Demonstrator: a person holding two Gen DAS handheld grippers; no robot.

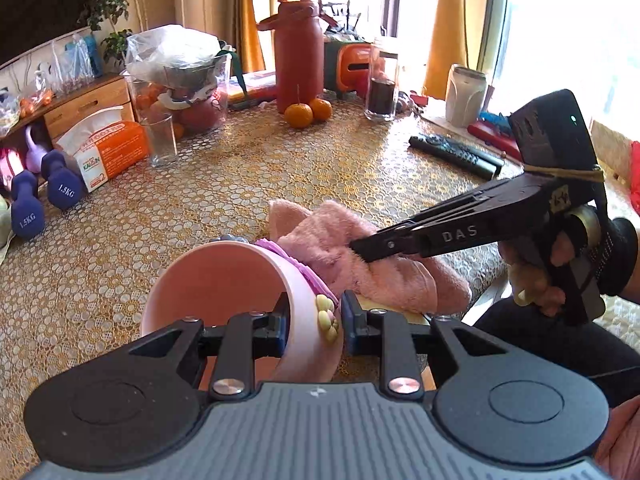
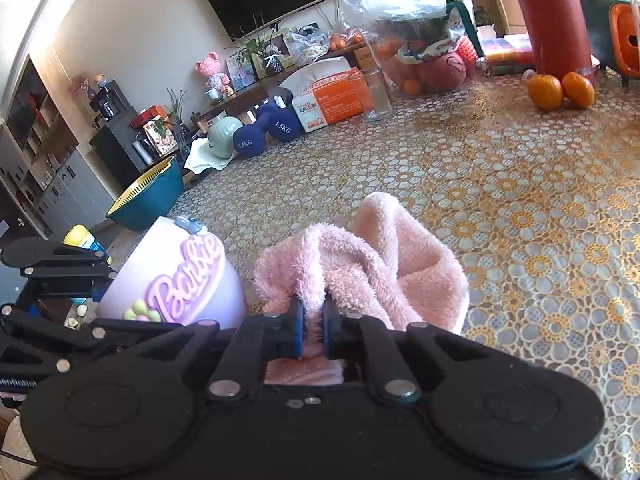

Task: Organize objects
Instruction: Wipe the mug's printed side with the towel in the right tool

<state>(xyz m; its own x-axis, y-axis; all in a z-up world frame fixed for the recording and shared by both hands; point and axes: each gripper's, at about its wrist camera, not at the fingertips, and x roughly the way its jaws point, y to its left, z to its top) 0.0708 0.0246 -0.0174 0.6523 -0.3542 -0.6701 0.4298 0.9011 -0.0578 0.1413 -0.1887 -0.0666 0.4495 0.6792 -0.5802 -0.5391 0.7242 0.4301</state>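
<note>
A pink cup [image 1: 224,284] with a purple "Barbie" badge and a yellow-green flower lies tilted near the table's front edge. My left gripper [image 1: 314,326] is shut on its rim wall, one finger inside and one outside. The cup also shows in the right wrist view [image 2: 176,276]. A fluffy pink towel [image 1: 360,256] lies crumpled just right of the cup. My right gripper [image 2: 313,320] is shut on a fold of the towel [image 2: 372,264], and it shows from the side in the left wrist view [image 1: 360,250].
On the patterned tablecloth [image 1: 240,184] stand a glass [image 1: 162,140], a tissue pack [image 1: 108,152], two blue dumbbells [image 1: 40,200], a red flask [image 1: 298,52], two oranges [image 1: 308,112], a jar [image 1: 382,84] and remotes [image 1: 456,154]. A teal bowl [image 2: 148,196] sits at the left edge.
</note>
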